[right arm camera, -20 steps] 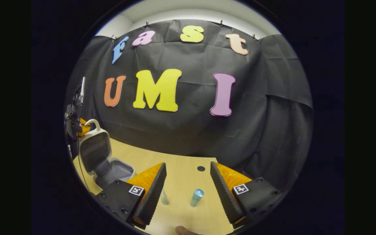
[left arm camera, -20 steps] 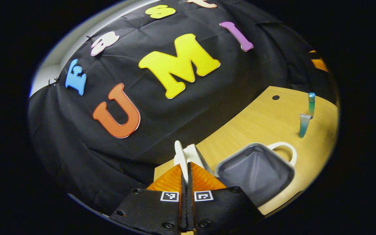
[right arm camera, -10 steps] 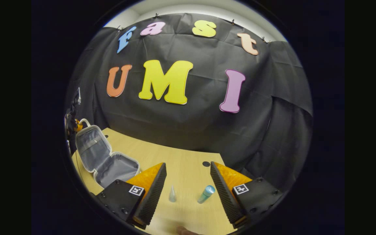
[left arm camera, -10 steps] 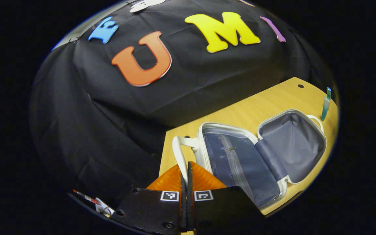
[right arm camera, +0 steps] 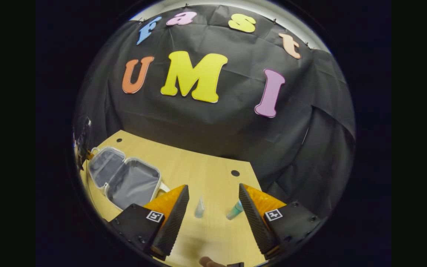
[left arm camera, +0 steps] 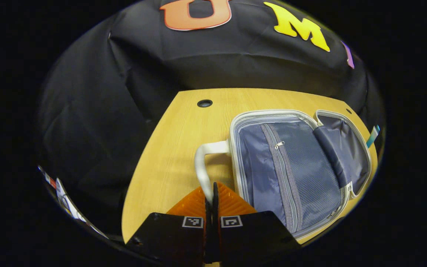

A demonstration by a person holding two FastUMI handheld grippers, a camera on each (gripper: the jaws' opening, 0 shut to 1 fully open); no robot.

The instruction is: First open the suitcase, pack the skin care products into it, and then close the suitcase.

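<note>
The suitcase [left arm camera: 291, 167] lies fully open on the wooden table [left arm camera: 169, 148], its grey lining and zipped mesh pocket [left arm camera: 302, 174] facing up, the second half folded out beyond it. The left gripper [left arm camera: 210, 202] has its fingers pinched together on the suitcase's white handle [left arm camera: 203, 163]. In the right gripper view, the right gripper [right arm camera: 213, 218] hangs with fingers spread wide above a small clear tube [right arm camera: 199, 208] and a teal tube [right arm camera: 234, 211], which stand near each other, well apart from the suitcase [right arm camera: 124, 178].
</note>
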